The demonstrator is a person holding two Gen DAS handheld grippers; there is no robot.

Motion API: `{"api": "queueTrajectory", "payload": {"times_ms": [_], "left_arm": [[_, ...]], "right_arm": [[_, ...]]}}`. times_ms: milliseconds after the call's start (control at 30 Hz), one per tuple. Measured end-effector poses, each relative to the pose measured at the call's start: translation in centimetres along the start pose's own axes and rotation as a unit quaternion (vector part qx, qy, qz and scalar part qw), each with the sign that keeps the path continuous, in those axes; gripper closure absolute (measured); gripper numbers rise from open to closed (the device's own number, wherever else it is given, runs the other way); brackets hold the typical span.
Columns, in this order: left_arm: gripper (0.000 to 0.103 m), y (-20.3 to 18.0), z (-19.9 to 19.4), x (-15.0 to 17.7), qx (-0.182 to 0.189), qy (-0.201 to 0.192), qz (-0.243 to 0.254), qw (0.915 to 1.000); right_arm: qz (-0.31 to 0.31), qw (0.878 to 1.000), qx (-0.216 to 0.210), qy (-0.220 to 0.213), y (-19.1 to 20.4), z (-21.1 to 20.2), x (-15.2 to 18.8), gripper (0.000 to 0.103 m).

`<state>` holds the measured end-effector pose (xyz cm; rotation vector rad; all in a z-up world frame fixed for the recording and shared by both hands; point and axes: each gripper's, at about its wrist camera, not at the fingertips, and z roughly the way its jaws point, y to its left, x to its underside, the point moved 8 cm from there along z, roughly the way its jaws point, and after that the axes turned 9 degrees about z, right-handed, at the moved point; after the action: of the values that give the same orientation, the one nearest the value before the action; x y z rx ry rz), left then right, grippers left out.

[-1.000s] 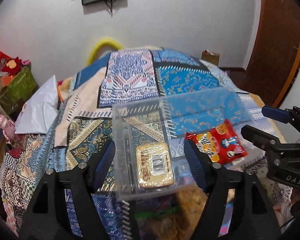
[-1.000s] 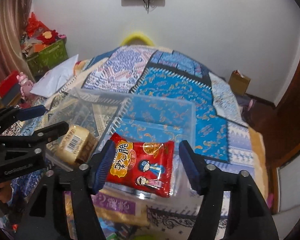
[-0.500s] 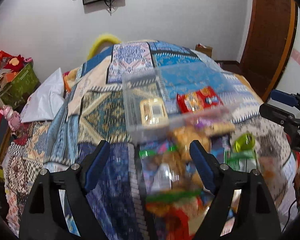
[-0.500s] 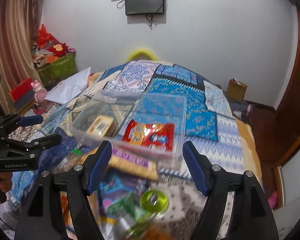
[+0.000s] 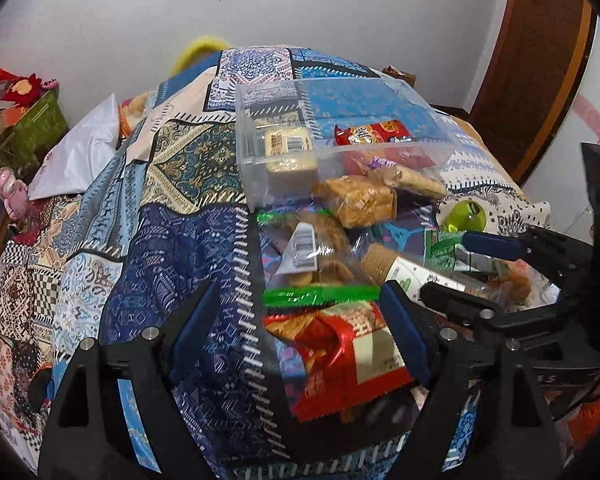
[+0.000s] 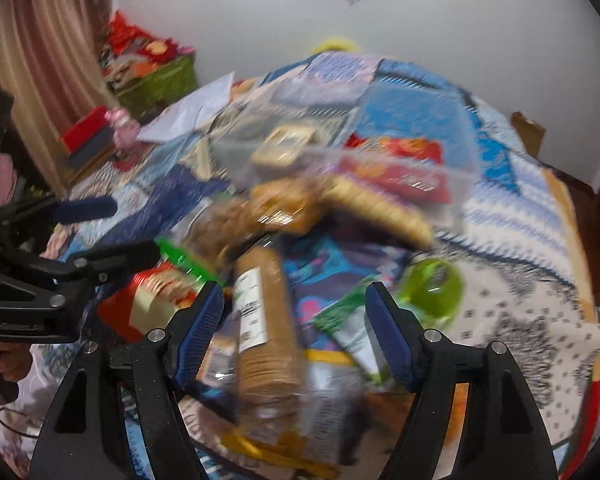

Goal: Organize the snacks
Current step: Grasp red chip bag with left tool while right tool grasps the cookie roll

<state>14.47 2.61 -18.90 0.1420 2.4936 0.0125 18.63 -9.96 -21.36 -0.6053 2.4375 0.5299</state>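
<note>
Blurring biscuit sleeve (image 6: 266, 332) beneath right hand-held gripper (image 6: 294, 336).

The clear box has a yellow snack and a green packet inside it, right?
Not quite. In the left wrist view the clear box holds the yellow snack and a red packet, not a green one.
</note>
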Motion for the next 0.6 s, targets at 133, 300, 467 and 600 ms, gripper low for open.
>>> {"api": "queueTrajectory", "payload": {"times_ms": [133,300,467,600], "left_arm": [[0.021,0.1,0.3,0.5,0.000,0.006,0.000,1.0000],[0.021,-0.3,0.7,0.9,0.011,0.012,-0.007,0.9998],[0.021,-1.3,1.3,1.1,0.017,0.022,-0.003,0.9996],[0.021,-1.9,1.7,1.3,0.026,0.030,0.002,0.9992]], "right_arm": [[-0.005,1.000,-0.014,0.025,0.6,1.5,0.6,0.045],[0.000,0.999,-0.020,0.050,0.6,2.8,1.9,0.067],[0.014,0.999,-0.026,0.034,0.3,1.5,2.3,0.071],[0.024,0.999,-0.023,0.019,-0.2,0.2,2.6,0.071]]}}
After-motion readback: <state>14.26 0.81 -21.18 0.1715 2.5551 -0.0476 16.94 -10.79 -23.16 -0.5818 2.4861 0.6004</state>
